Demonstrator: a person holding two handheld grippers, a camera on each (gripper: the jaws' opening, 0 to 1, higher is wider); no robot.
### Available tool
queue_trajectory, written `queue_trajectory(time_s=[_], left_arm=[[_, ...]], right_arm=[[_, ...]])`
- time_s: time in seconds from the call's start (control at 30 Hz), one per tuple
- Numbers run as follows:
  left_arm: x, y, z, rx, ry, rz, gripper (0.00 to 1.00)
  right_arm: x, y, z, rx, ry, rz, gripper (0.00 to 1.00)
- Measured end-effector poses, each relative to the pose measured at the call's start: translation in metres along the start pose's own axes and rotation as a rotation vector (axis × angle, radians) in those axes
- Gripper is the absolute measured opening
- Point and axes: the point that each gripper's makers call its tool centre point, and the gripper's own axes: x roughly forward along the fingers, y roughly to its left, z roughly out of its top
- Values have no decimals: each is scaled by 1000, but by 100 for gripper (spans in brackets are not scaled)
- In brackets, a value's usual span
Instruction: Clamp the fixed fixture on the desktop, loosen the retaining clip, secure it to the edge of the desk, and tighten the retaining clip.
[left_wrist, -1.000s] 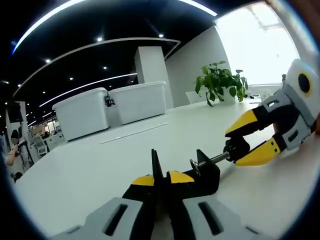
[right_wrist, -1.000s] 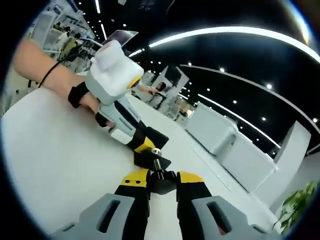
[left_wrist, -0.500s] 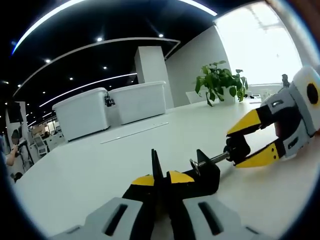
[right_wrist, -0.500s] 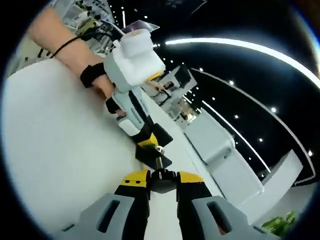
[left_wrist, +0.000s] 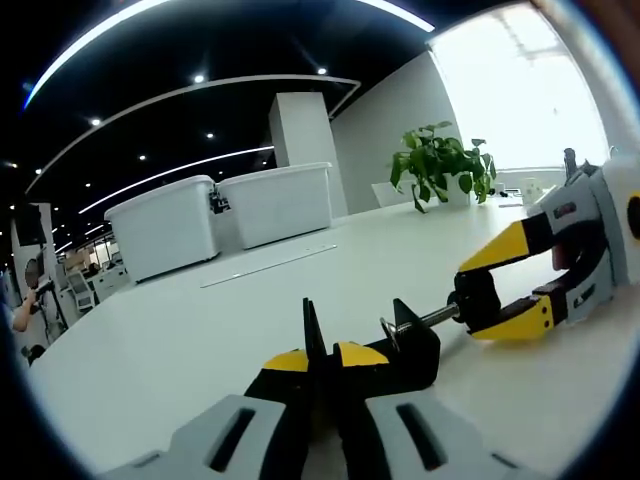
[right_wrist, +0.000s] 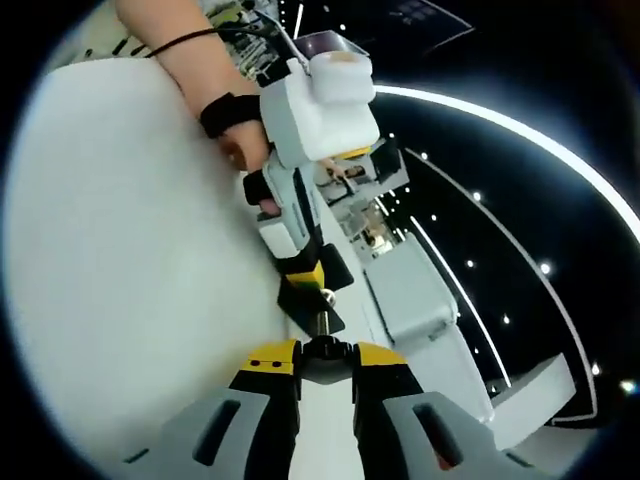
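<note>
A black clamp fixture (left_wrist: 405, 345) lies on the white desk (left_wrist: 180, 340). My left gripper (left_wrist: 318, 358) is shut on the clamp's upright body. The screw runs right to a black knob (left_wrist: 474, 290), where my right gripper (left_wrist: 470, 301) comes in from the right with its yellow jaws closed on that knob. In the right gripper view, my right gripper (right_wrist: 325, 352) holds the knob (right_wrist: 325, 345) between its tips. Beyond it are the screw and clamp body (right_wrist: 318, 305), then the left gripper (right_wrist: 305, 283), held by a person's hand (right_wrist: 240, 150).
Two white storage bins (left_wrist: 165, 228) (left_wrist: 278, 203) stand at the desk's far side, with a potted plant (left_wrist: 440, 165) to their right by a bright window. A thin strip (left_wrist: 268, 265) lies on the desk before the bins. The desk (right_wrist: 130, 260) is bare left of the grippers.
My right gripper has rolled about the screw's axis while holding the knob, so the right gripper view has turned. The left gripper and clamp body have stayed put.
</note>
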Motion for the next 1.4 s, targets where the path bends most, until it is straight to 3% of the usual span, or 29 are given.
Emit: queue_trajectory(time_s=[0.43,0.6,0.7,0.8,0.87,0.9,0.93,1.1,1.23,1.33,1.4], left_arm=[[0,0,0,2,-1,2,8],[0,0,0,3,-2,1,8],[0,0,0,4,-2,1,8],[0,0,0,5,-2,2,8],[0,0,0,5,-2,2,8],[0,0,0,6,-2,2,8],[0,0,0,6,-2,2,8],[0,0,0,6,-2,1,8],[0,0,0,7,-3,0,8],[1,0,0,8,-3,0,8],[1,0,0,9,-3,0,8]], right_arm=[[-1,0,0,-42,-1,-4,19],[-4,-8,0,105,-2,-26,26],[-7,-23,5,297,-48,-58,35],[-10,-35,7,470,-89,-75,35],[-11,-38,7,693,-123,-53,35],[-11,-39,6,724,-127,-51,35],[-11,-40,6,839,-153,-38,36],[-14,-52,-7,1233,-201,-20,34],[-14,-50,-17,1375,-183,-13,31],[-9,-41,-39,1476,-101,-21,28],[-10,-46,-37,1520,-127,-15,26]])
